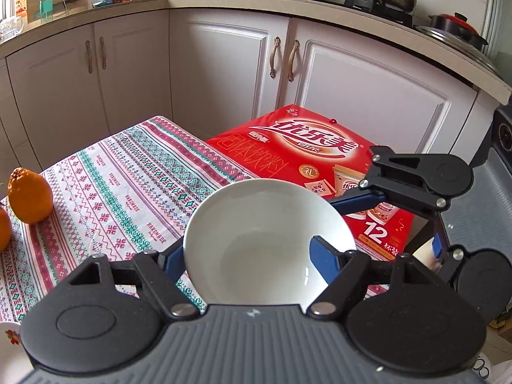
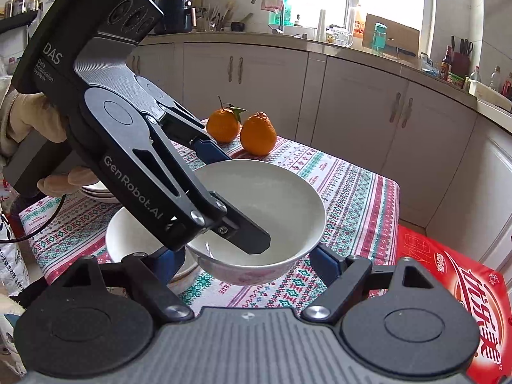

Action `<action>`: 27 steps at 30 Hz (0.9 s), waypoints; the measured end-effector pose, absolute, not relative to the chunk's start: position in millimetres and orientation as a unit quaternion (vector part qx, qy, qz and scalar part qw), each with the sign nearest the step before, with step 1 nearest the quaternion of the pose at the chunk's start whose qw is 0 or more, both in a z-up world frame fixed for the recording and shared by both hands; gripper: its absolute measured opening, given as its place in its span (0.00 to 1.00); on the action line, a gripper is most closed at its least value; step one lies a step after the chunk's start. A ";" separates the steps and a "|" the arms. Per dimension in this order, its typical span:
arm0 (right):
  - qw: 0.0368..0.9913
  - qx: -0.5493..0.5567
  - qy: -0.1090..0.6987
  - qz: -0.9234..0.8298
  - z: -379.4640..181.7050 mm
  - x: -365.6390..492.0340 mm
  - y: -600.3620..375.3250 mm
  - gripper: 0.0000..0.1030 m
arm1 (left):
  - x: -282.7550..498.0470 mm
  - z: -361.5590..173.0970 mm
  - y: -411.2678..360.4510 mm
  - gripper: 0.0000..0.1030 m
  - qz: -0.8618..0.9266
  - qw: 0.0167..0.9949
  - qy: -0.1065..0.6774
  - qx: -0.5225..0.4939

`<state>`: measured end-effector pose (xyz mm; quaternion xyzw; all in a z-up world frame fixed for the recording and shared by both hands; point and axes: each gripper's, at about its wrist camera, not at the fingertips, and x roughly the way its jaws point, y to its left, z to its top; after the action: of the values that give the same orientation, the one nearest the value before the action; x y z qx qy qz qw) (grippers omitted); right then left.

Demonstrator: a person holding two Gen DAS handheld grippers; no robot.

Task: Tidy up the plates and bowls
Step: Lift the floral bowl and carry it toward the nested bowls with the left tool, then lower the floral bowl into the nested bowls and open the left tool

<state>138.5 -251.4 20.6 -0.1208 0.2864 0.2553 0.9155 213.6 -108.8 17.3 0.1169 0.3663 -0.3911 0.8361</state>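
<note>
A white bowl [image 1: 265, 243] [image 2: 262, 211] is held up above the patterned tablecloth [image 1: 121, 192]. My left gripper [image 1: 249, 256] is shut on its rim, one blue finger inside and one outside; in the right wrist view it shows as the black tool [image 2: 224, 192] reaching into the bowl from the left. My right gripper [image 2: 252, 260] stands open under and around the bowl's base, its blue fingers [image 2: 326, 260] wide apart; it shows in the left wrist view at the right [image 1: 412, 182]. A second white bowl [image 2: 134, 240] sits on the table below. Stacked plates [image 2: 96, 190] lie behind the hand.
Two oranges [image 2: 246, 129] stand at the far end of the table; one shows in the left wrist view [image 1: 28, 195]. A red carton [image 1: 320, 166] lies beside the table's edge. White cabinets [image 1: 224, 70] and a counter run behind. A flowered dish rim [image 1: 9, 339] is at the lower left.
</note>
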 end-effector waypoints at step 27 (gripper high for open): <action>0.887 -0.123 0.306 0.323 2.4 133.1 -181.3 0.85 | 186.7 -3.9 -31.0 0.76 -0.336 0.859 0.380 0.074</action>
<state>133.1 -181.3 2.4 -0.1234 0.3064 0.3226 0.8870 186.7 -31.0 -3.9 0.0737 0.3803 -0.3355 0.8587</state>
